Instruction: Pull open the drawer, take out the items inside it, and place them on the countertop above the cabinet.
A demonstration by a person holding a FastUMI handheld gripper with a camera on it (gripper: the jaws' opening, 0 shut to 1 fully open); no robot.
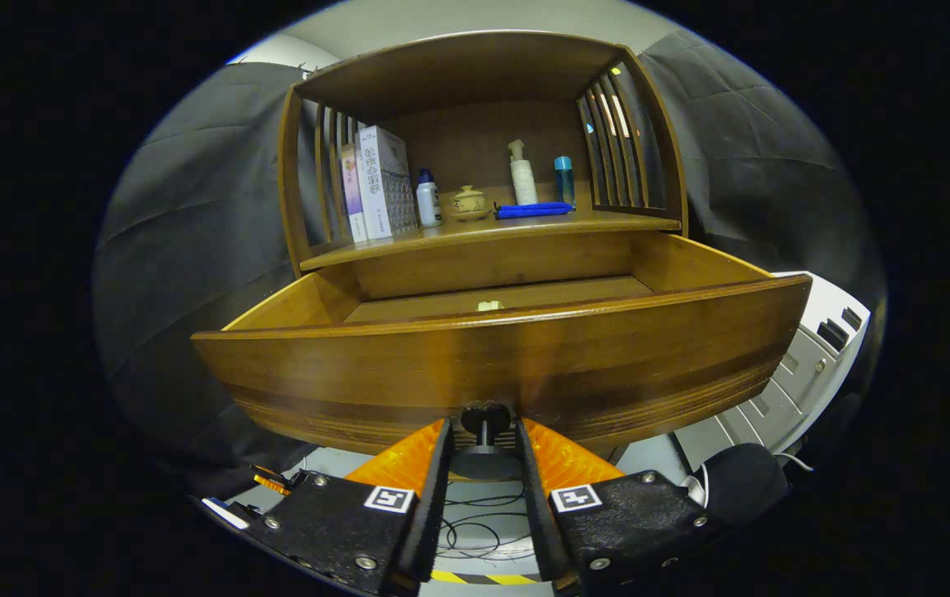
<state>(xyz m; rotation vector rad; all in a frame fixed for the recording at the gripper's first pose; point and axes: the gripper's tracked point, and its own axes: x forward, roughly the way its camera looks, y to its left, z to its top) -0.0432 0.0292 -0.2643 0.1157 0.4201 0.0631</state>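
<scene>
A: What is nearest?

B: The gripper (482, 439), its jaws set narrow around the drawer knob (484, 417). Whether both fingers press it, I cannot tell.

A: And the drawer?

B: The wooden drawer (508, 365) stands pulled open just beyond the fingers. A small pale item (489, 306) lies inside, near its front.

A: Farther?

B: The countertop (491, 228) above carries boxes (375, 184), bottles (522, 174), a small jar (469, 203) and a blue flat object (535, 210).
</scene>
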